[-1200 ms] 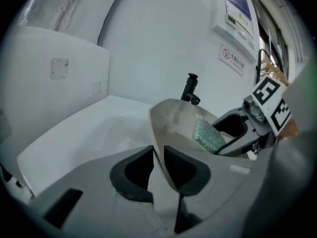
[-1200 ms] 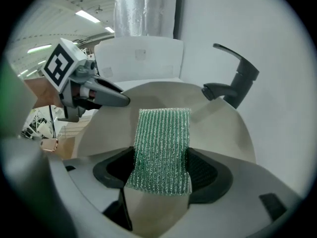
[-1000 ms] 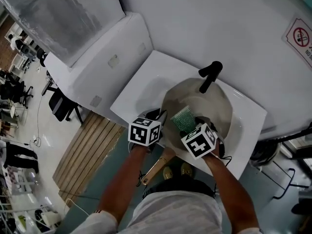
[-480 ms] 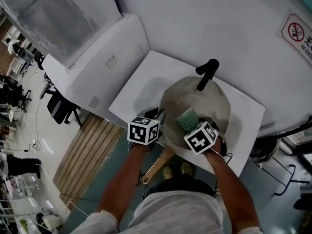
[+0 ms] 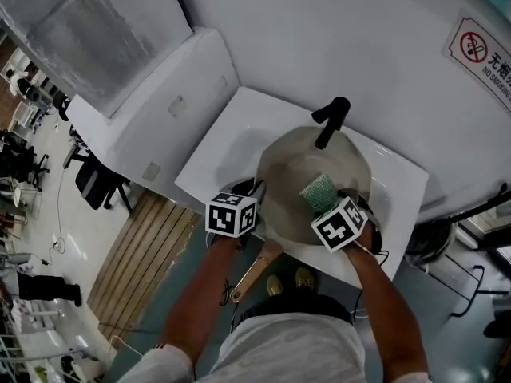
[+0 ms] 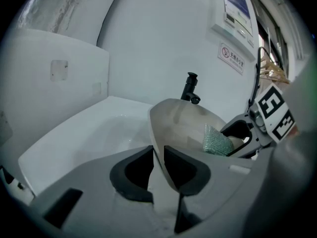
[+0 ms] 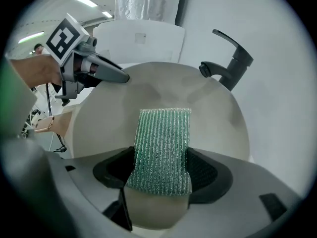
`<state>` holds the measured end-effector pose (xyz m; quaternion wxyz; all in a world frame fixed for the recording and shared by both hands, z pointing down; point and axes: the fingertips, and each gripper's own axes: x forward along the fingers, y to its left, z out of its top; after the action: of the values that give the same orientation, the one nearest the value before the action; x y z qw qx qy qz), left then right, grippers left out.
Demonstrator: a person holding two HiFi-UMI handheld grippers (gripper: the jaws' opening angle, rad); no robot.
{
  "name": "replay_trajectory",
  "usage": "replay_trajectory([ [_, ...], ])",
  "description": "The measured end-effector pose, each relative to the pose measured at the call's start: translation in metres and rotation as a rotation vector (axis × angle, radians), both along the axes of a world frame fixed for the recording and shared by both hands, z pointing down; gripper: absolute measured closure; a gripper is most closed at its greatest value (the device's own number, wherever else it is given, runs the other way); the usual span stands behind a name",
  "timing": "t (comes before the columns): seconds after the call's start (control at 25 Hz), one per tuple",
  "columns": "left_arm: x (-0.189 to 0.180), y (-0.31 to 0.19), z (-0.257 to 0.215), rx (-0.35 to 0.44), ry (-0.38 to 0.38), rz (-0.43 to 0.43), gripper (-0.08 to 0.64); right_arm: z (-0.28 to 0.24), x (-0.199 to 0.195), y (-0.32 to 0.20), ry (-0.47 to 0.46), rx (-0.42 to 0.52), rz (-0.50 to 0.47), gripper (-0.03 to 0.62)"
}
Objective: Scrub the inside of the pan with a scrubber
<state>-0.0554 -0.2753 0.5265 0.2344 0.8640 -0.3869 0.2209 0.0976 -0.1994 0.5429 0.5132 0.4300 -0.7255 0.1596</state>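
Well, left gripper [image 6: 158, 155]: jaws pinched on rim of round beige pan [image 6: 181, 123].
Right gripper [image 7: 161, 168]: jaws clamped green mesh scrubber [image 7: 163, 140], pan's inside ahead.

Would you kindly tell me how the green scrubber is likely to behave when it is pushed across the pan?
Probably soft and floppy: the scrubber is a thin mesh pad standing out past the right gripper, so it should bend under pressure. Its open weave suggests it is light for its size. That rough texture should drag rather than slide on the smooth pan.
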Motion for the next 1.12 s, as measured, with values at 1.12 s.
replay_trajectory([
  [1.12,-0.012,0.026,-0.173,0.396,0.144,-0.038,0.449,-0.162,-0.017,-0.009,-0.496,0.348,0.013,0.253],
])
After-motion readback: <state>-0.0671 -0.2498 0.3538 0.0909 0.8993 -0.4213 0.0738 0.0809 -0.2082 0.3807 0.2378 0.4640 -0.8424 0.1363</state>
